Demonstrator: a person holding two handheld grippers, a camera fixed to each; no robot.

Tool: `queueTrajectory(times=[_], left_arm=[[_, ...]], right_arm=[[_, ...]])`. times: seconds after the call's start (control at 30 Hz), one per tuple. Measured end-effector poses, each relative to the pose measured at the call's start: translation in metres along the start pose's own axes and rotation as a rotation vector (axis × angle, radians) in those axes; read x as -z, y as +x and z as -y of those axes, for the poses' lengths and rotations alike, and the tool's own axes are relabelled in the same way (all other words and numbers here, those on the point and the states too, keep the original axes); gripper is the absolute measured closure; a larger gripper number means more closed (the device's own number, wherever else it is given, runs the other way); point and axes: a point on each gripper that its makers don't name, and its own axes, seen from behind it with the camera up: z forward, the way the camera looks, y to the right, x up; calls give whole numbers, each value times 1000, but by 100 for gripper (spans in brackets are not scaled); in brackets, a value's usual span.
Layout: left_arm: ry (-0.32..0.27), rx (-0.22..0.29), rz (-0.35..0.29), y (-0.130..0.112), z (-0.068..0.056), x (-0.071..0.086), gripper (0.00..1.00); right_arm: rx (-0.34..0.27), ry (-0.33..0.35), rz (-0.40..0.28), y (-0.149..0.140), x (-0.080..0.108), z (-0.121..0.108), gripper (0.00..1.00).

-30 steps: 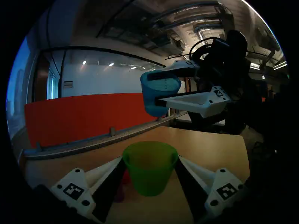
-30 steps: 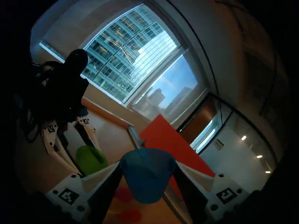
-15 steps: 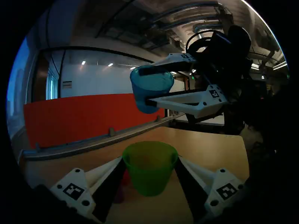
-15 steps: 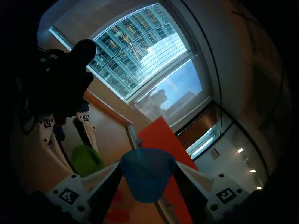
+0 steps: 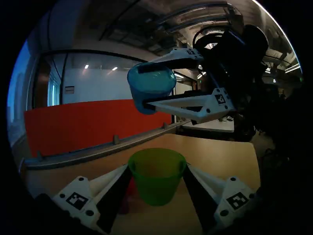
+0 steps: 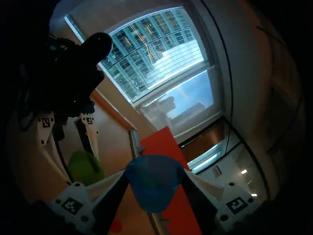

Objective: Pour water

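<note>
Approach-to-pour step, I reckon. Right gripper fingers clamp the blue cup, at 12 o'clock above the green cup clamped in left gripper fingers near the surface. Next: line up rims, tip blue cup.

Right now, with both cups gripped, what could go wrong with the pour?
1. The blue cup in the right tongs hangs well above the green cup, so water could splash or miss onto the table.
2. The left tongs pinch the green cup only at its sides; a hard stream might tip it.
</note>
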Motion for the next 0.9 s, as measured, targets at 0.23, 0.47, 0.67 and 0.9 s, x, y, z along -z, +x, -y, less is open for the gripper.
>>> queueTrajectory(times=[0.23,0.47,0.67,0.9], left_arm=[[-4,-2,-2,1,-2,-1,14],[-8,-3,-1,1,-3,-2,14],[-9,-6,2,0,-4,-2,14],[-13,-3,0,1,-4,-1,14]], right_arm=[[55,-11,1,2,-1,-5,9],[96,-25,4,1,-1,-11,9],[119,-34,4,0,-1,-13,9],[143,-43,3,0,-2,-16,9]])
